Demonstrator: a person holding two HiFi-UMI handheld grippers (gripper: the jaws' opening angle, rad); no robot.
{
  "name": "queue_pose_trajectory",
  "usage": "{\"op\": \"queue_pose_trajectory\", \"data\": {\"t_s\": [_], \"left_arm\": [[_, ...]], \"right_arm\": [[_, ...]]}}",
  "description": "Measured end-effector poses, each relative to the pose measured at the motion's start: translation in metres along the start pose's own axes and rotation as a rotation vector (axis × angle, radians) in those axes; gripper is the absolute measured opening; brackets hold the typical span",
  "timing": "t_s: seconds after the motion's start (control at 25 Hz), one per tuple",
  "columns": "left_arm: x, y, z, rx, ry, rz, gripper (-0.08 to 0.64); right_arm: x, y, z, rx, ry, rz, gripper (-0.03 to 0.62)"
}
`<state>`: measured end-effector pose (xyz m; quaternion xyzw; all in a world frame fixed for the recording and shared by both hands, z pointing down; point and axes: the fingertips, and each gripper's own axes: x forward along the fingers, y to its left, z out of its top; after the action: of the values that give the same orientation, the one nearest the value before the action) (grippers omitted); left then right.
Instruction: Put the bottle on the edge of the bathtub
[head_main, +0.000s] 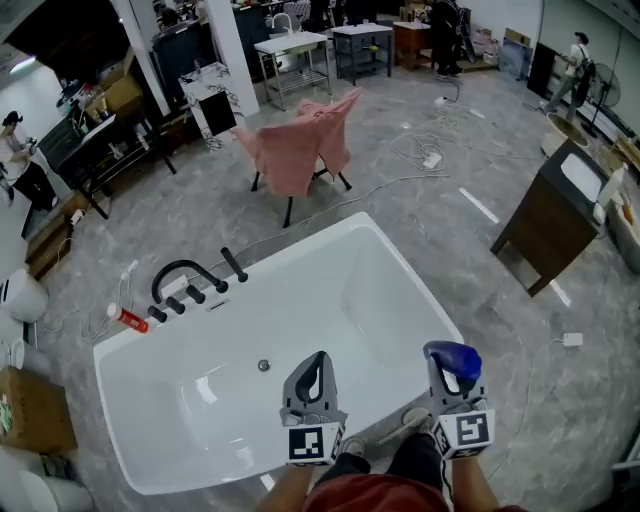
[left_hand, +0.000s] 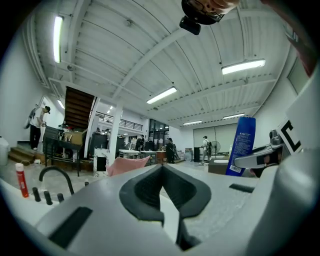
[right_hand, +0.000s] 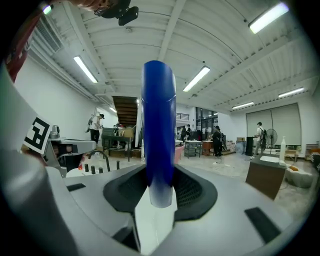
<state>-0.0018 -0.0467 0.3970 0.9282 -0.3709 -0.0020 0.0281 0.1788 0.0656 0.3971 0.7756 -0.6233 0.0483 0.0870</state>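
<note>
grip sits low on the blue bottle (right_hand: 159, 130): the right tongs (head_main: 452, 378) are clamped on its pale lower end, and it stands upright between the jaws, likely so it can go down on its base without any turning. the left tongs (head_main: 316, 365), just to the left of the right pair, have their jaws pressed together with nothing between them. they seem to be along only as a spare, since one pair carries the bottle well enough. both pairs point across the white bathtub (head_main: 300, 252) from its near side, and the bottle hangs in the air close to the tub's right-hand corner, not yet on the rim. the flat rim just ahead of the right tongs looks like the handiest landing spot. farther on, ahead of the left tongs, lies the bare basin with its drain (head_main: 264, 366). beyond that, ahead and to the left of the left tongs, the far rim already carries a black faucet (head_main: 185, 275) and a red tube (head_main: 128, 318), so that end is crowded. well past the tub a chair draped in pink cloth (head_main: 300, 150) stands on the floor.
</note>
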Motion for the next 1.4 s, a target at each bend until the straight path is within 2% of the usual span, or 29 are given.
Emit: {"op": "queue_pose_trajectory", "data": {"t_s": [0.24, 0.44, 0.72, 0.96, 1.2, 1.4], "left_arm": [[0.039, 0.006, -0.002, 0.025, -0.030, 0.132, 0.005], [0.085, -0.001, -0.006, 0.050, -0.026, 0.281, 0.005], [0.145, -0.029, 0.012, 0.042, -0.036, 0.494, 0.005], [0.171, -0.058, 0.015, 0.044, -0.035, 0.657, 0.005], [0.152, -0.046, 0.016, 0.025, -0.034, 0.759, 0.005], [0.123, -0.024, 0.007, 0.016, -0.038, 0.758, 0.005]], "right_arm": [[0.065, -0.020, -0.004, -0.008, -0.031, 0.146, 0.150], [0.132, -0.055, -0.002, -0.032, -0.048, 0.297, 0.150], [0.203, -0.112, 0.013, -0.088, -0.059, 0.511, 0.150], [0.241, -0.145, 0.017, -0.098, -0.071, 0.664, 0.150], [0.250, -0.117, 0.027, -0.121, -0.070, 0.776, 0.150], [0.236, -0.083, 0.023, -0.137, -0.049, 0.775, 0.150]]}}
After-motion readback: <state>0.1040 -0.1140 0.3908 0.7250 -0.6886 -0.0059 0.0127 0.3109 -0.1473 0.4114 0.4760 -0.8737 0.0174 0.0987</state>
